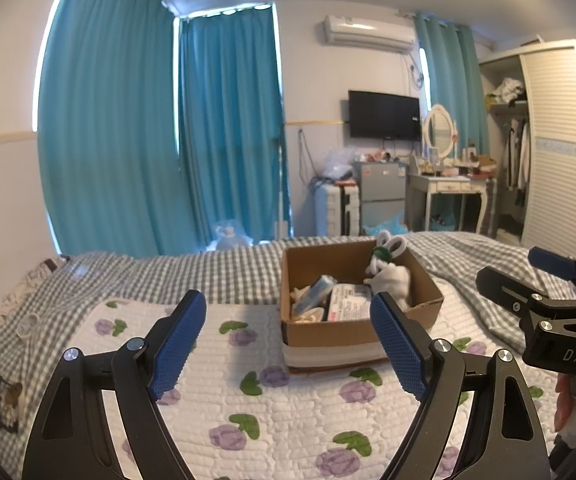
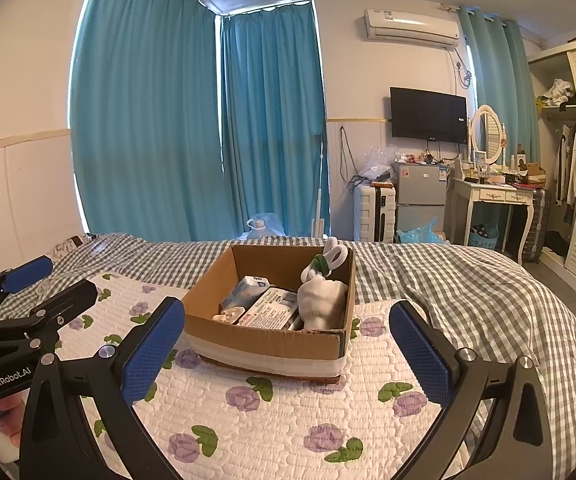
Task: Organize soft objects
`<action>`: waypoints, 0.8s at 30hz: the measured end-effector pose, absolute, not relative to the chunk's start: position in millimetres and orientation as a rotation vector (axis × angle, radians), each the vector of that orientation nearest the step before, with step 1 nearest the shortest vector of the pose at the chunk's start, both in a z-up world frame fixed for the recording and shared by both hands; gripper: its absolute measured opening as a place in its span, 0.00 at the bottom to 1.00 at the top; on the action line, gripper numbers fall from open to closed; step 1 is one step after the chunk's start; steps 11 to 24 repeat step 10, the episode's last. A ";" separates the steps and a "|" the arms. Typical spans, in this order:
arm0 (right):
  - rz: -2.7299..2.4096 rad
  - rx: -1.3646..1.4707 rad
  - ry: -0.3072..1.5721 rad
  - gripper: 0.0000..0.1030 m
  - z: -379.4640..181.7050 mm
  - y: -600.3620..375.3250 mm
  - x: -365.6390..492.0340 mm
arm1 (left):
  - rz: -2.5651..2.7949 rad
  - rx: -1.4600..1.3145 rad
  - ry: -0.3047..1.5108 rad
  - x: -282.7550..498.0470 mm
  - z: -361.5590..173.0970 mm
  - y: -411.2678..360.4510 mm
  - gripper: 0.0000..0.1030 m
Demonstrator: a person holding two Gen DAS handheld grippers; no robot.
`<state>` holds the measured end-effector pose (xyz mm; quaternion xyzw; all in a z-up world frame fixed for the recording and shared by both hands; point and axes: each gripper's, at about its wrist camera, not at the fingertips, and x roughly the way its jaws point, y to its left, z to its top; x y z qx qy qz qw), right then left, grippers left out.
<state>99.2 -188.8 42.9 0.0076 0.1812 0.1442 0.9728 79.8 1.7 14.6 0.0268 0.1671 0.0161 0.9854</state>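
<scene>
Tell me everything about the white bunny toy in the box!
The white bunny toy looks like soft, knitted plush. Its two long ears poke above the rim, and something green wraps below them. It stands upright in the far right corner of the open cardboard box, leaning against the wall beside some packets. Its face cannot be seen. Both grippers are open and away from it.
</scene>
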 end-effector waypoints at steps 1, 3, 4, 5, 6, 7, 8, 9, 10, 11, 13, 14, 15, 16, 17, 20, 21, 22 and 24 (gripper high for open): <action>0.291 0.015 0.367 1.00 42.3 -188.4 99.2 | 0.032 0.053 0.337 79.7 14.1 2.0 0.83; 0.292 0.015 0.369 1.00 41.4 -187.7 99.6 | 0.031 0.050 0.340 79.6 13.2 2.4 0.83; 0.292 0.015 0.371 1.00 41.1 -187.5 99.9 | 0.031 0.046 0.341 80.0 12.7 2.8 0.83; 0.291 0.016 0.371 1.00 40.9 -187.7 99.6 | 0.030 0.043 0.343 79.9 12.7 3.1 0.83; 0.293 0.015 0.372 1.00 41.1 -187.8 99.9 | 0.026 0.040 0.342 79.7 12.7 4.1 0.83; 0.294 0.015 0.372 1.00 40.9 -187.8 99.8 | 0.025 0.040 0.342 79.3 12.6 3.8 0.83; 0.293 0.014 0.373 1.00 40.7 -187.8 99.6 | 0.026 0.040 0.340 79.2 12.8 3.7 0.83; 0.292 0.015 0.373 1.00 40.9 -187.7 100.0 | 0.027 0.041 0.336 78.6 12.9 3.6 0.83; 0.293 0.015 0.373 1.00 40.7 -187.9 99.8 | 0.025 0.042 0.333 78.0 13.3 3.3 0.83; 0.293 0.015 0.373 1.00 40.7 -187.9 99.8 | 0.025 0.042 0.333 78.0 13.3 3.3 0.83; 0.293 0.015 0.373 1.00 40.7 -187.9 99.8 | 0.025 0.042 0.333 78.0 13.3 3.3 0.83; 0.293 0.015 0.373 1.00 40.7 -187.9 99.8 | 0.025 0.042 0.333 78.0 13.3 3.3 0.83; 0.293 0.015 0.373 1.00 40.7 -187.9 99.8 | 0.025 0.042 0.333 78.0 13.3 3.3 0.83; 0.293 0.015 0.373 1.00 40.7 -187.9 99.8 | 0.025 0.042 0.333 78.0 13.3 3.3 0.83; 0.293 0.015 0.373 1.00 40.7 -187.9 99.8 | 0.025 0.042 0.333 78.0 13.3 3.3 0.83; 0.293 0.015 0.373 1.00 40.7 -187.9 99.8 | 0.025 0.042 0.333 78.0 13.3 3.3 0.83; 0.293 0.015 0.373 1.00 40.7 -187.9 99.8 | 0.025 0.042 0.333 78.0 13.3 3.3 0.83; 0.293 0.015 0.373 1.00 40.7 -187.9 99.8 | 0.025 0.042 0.333 78.0 13.3 3.3 0.83; 0.293 0.015 0.373 1.00 40.7 -187.9 99.8 | 0.025 0.042 0.333 78.0 13.3 3.3 0.83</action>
